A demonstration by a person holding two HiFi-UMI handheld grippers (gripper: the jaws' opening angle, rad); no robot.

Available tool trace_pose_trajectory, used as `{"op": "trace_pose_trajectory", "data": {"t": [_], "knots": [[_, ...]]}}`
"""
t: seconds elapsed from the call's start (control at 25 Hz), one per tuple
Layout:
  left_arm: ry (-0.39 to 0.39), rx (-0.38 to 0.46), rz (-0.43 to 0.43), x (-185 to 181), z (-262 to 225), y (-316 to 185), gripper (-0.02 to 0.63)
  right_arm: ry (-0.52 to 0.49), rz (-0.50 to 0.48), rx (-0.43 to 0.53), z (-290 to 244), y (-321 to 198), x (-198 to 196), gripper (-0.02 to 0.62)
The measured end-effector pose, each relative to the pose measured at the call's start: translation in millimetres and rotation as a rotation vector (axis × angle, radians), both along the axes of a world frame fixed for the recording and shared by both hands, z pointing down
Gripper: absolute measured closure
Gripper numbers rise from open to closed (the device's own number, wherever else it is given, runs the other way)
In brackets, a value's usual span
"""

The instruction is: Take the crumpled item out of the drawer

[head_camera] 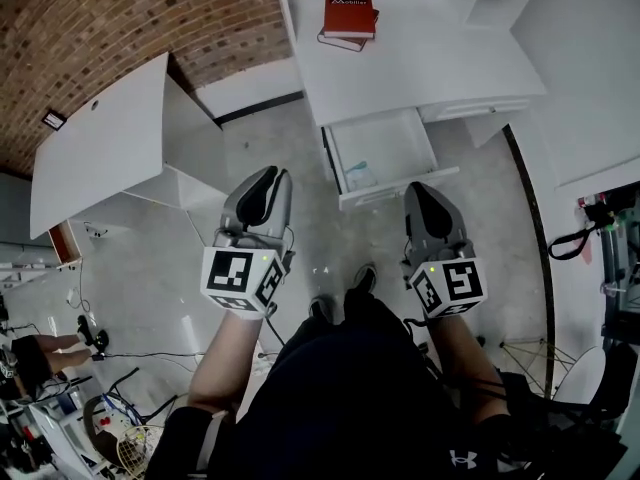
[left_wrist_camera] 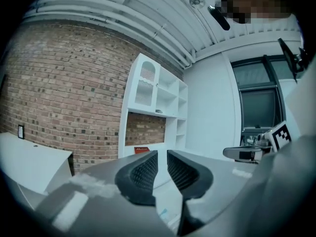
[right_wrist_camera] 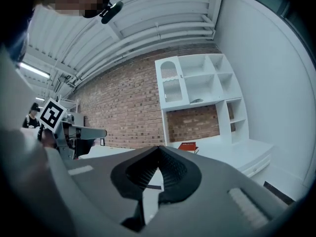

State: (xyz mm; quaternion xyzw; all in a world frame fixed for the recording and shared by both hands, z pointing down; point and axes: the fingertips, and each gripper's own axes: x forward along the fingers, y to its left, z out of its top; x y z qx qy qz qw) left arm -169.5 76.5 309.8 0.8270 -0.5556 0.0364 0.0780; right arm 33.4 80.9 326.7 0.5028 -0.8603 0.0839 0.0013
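From the head view, the smooth white desk [head_camera: 420, 58] has its box-shaped drawer [head_camera: 395, 143] pulled open. The crumpled item [head_camera: 358, 176], pale and wrinkled with a teal tinge, lies in the drawer's near left corner. A flat red book [head_camera: 348, 15] sits by the desk's far edge.

In the left gripper view, the left gripper [head_camera: 268, 173] has its ribbed dark pads [left_wrist_camera: 145, 172] standing slightly apart with nothing between them.

In the right gripper view, the right gripper [head_camera: 425, 188] has its curved jaw tips meeting, and they hold nothing.
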Motion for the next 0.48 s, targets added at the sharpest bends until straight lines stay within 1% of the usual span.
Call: {"op": "trace_pose_trajectory", "data": {"t": [0.2,0.48], "knots": [[-0.014,-0.017,-0.026,18,5,-21,0.543,-0.019,-0.043,-0.018,9,-27,12,0.592],[-0.023,-0.036,-0.047,41,14,-40,0.543,-0.032,-0.073,-0.048,23,-52,31,0.592]]}}
